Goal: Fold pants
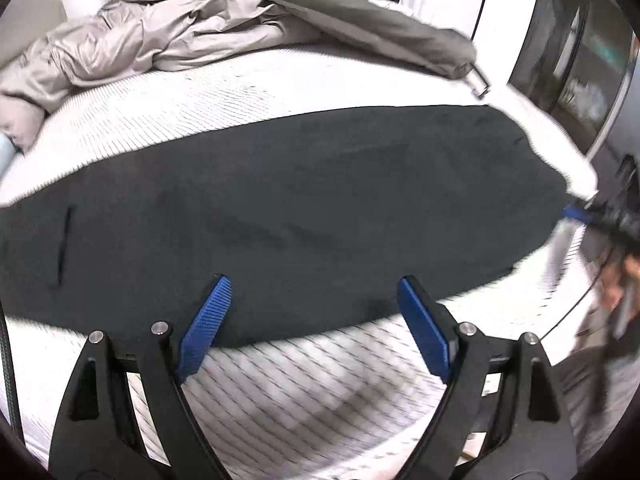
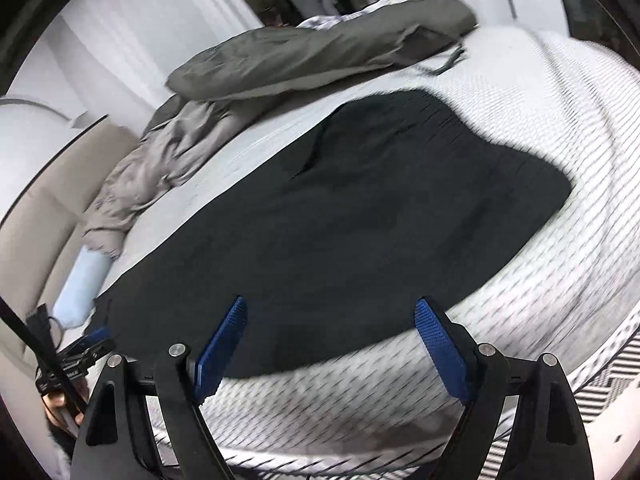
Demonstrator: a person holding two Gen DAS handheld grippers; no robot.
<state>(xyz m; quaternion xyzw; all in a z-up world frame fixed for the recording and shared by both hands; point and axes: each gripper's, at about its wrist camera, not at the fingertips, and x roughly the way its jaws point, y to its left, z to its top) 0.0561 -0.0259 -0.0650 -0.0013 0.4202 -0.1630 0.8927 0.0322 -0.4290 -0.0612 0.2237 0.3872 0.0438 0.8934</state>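
Dark pants (image 1: 280,208) lie flat and folded lengthwise across the white ribbed mattress (image 1: 304,380). They also show in the right wrist view (image 2: 360,220). My left gripper (image 1: 312,292) is open and empty, just above the pants' near edge. My right gripper (image 2: 330,314) is open and empty, over the near edge of the pants at their other end. The right gripper shows blurred at the right of the left wrist view (image 1: 576,214). The left gripper shows at the lower left of the right wrist view (image 2: 90,346).
A crumpled beige sheet (image 1: 132,40) and a grey-green duvet (image 1: 360,12) lie at the far side of the bed. A light blue pillow (image 2: 82,284) lies by the beige headboard (image 2: 36,208). A dark cabinet (image 1: 580,52) stands beyond the bed's right end.
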